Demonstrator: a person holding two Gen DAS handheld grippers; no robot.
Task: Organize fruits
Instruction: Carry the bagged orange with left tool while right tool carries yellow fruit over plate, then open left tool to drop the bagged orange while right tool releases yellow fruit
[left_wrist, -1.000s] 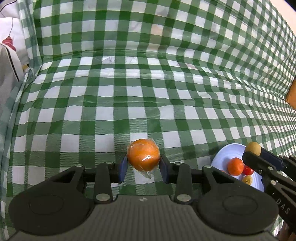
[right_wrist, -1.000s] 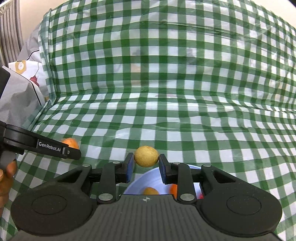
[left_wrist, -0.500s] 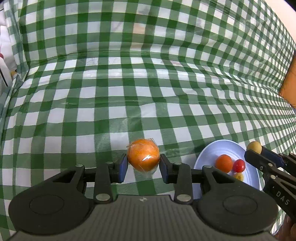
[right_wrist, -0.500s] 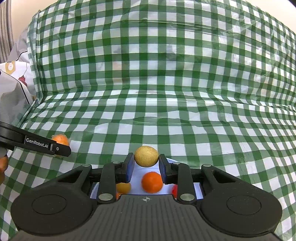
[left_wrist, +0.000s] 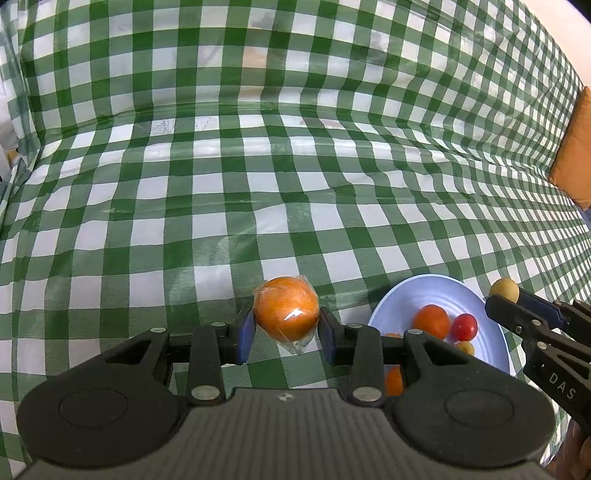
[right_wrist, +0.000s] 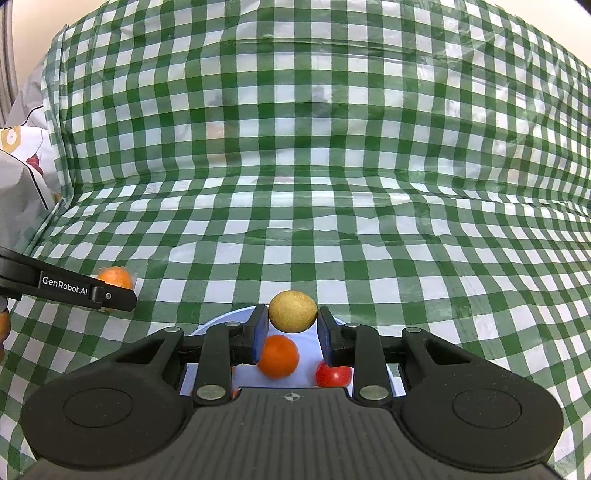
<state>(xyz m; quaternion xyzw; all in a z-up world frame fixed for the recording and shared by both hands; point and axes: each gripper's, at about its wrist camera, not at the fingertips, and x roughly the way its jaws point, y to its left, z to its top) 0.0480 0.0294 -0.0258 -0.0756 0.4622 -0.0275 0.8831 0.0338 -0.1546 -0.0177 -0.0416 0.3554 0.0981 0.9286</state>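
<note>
Between the blue pads of the left tool (left_wrist: 286, 330), a wrapped orange (left_wrist: 286, 309) sits clamped, its clear plastic film bunched at the bottom and catching a glint of light. It hangs above the green-and-white checked cloth (left_wrist: 258, 192) that covers the counter and rises up the far side like a backdrop. Just right of that tool lies a pale blue plate (left_wrist: 417, 299), partly hidden by the tool's right finger and body. On the plate are a small orange fruit (left_wrist: 430, 320), a red cherry tomato (left_wrist: 464, 326) touching it on the right, a little yellow fruit (left_wrist: 465, 347) nearer the camera, and another orange piece (left_wrist: 393, 380) mostly covered by the tool's linkage.

Over the right edge of the plate, the right tool (right_wrist: 292, 328) grips a round yellow-brown fruit (right_wrist: 292, 311) between its pads, held above the plate (right_wrist: 229, 319). Seen from the right wrist, the small orange fruit (right_wrist: 277, 356) and the cherry tomato (right_wrist: 333, 374) lie directly under the held fruit, half screened by the fingers. At far left of that view, the left tool's black arm crosses in front of the wrapped orange (right_wrist: 114, 277). An orange cushion-like edge (left_wrist: 574, 155) shows at the far right, and grey-and-white fabric (right_wrist: 22, 184) lies off the cloth's left edge.
</note>
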